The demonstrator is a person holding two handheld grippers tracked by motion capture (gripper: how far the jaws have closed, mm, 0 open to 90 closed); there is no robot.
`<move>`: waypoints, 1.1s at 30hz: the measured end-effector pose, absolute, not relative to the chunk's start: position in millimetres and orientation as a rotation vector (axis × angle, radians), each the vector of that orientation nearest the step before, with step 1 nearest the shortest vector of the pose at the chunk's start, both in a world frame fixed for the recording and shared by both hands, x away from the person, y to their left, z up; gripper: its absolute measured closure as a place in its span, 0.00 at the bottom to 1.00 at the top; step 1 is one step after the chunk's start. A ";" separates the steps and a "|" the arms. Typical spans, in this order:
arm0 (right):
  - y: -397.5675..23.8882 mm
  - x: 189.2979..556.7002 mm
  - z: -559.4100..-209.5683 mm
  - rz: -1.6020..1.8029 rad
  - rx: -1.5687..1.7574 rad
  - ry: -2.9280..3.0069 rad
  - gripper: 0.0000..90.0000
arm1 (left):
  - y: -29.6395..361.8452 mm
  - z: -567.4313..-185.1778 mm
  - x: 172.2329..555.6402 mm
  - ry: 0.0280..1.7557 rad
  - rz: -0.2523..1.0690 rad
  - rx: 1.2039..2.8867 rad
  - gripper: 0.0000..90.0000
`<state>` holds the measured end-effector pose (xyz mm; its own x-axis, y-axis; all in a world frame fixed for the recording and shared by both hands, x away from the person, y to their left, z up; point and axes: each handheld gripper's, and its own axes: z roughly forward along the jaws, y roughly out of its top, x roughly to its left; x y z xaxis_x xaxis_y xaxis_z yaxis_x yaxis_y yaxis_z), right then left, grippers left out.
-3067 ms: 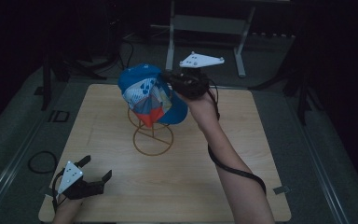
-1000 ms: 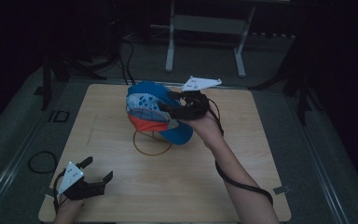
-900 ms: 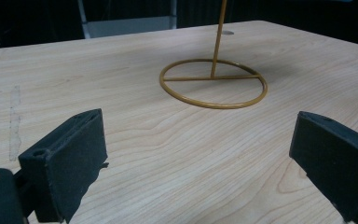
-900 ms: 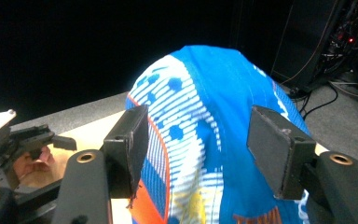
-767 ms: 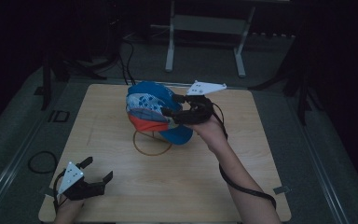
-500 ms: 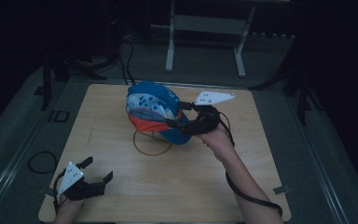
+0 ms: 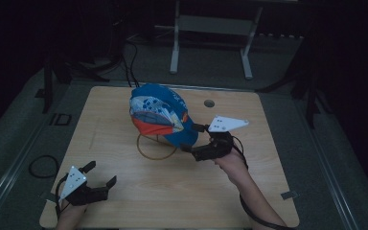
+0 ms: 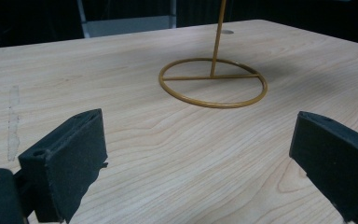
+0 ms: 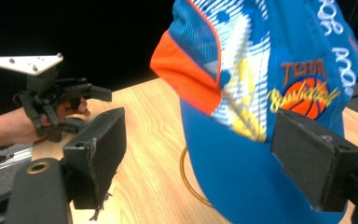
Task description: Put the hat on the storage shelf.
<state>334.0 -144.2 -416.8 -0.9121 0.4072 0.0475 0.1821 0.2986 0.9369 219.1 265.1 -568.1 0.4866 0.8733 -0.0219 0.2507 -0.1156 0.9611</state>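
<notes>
On the blue, orange and white fabric cap [image 9: 265,93] in front of my right gripper [image 9: 214,154], I can make out lettering. Above an orange basketball emblem [image 9: 305,100] on its blue side panel stand orange block letters that look like "TEAM", though they are blurred. Across the ball runs a yellow script word that seems to read "Basketball". White letters run along the upper edge of the cap, too cut off to read.
</notes>
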 end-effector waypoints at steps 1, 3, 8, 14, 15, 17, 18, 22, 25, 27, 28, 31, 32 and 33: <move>-147.5 331.3 -423.2 1.661 0.537 2.367 0.19 | 265.0 -568.1 219.2 0.982 0.712 1.641 0.05; -150.5 328.6 -428.4 1.660 0.537 2.370 0.19 | 264.8 -568.1 219.3 0.980 0.712 1.645 0.05; -157.4 320.9 -440.0 1.676 0.548 2.378 0.19 | 264.6 -568.1 219.2 0.979 0.710 1.641 0.05; -163.2 316.5 -455.8 1.643 0.541 2.392 0.19 | 264.2 -568.3 219.5 0.980 0.712 1.651 0.05; -165.7 315.5 -461.8 1.649 0.541 2.412 0.19 | 264.1 -568.3 219.5 0.979 0.711 1.649 0.05; -167.0 313.4 -467.8 1.641 0.540 2.426 0.19 | 264.0 -568.5 219.5 0.979 0.711 1.651 0.05; -167.2 311.9 -470.8 1.632 0.536 2.430 0.19 | 264.0 -568.6 219.5 0.979 0.711 1.652 0.05; -168.9 307.4 -483.7 1.619 0.523 2.449 0.19 | 264.0 -568.5 219.5 0.979 0.710 1.654 0.05; -170.8 305.9 -493.1 1.602 0.526 2.474 0.19 | 263.8 -568.5 219.3 0.974 0.706 1.655 0.05; -173.0 305.5 -498.8 1.584 0.534 2.481 0.19 | 263.9 -568.4 219.4 0.974 0.707 1.657 0.05; -174.4 305.5 -501.9 1.586 0.536 2.477 0.19 | 264.0 -568.4 219.4 0.975 0.706 1.655 0.05; -178.6 305.0 -511.5 1.572 0.542 2.484 0.19 | 264.2 -568.5 219.3 0.976 0.706 1.653 0.05; -178.6 305.0 -511.5 1.572 0.542 2.484 0.19 | 264.2 -568.5 219.3 0.976 0.706 1.653 0.05; -181.7 304.6 -518.5 1.562 0.535 2.488 0.19 | 264.2 -568.5 219.3 0.976 0.708 1.656 0.05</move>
<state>304.6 -181.7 -518.5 -0.9242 0.3777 0.0571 0.2154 0.3920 0.8944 219.3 264.2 -568.5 0.4943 0.8692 -0.0156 0.2555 -0.1281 0.9583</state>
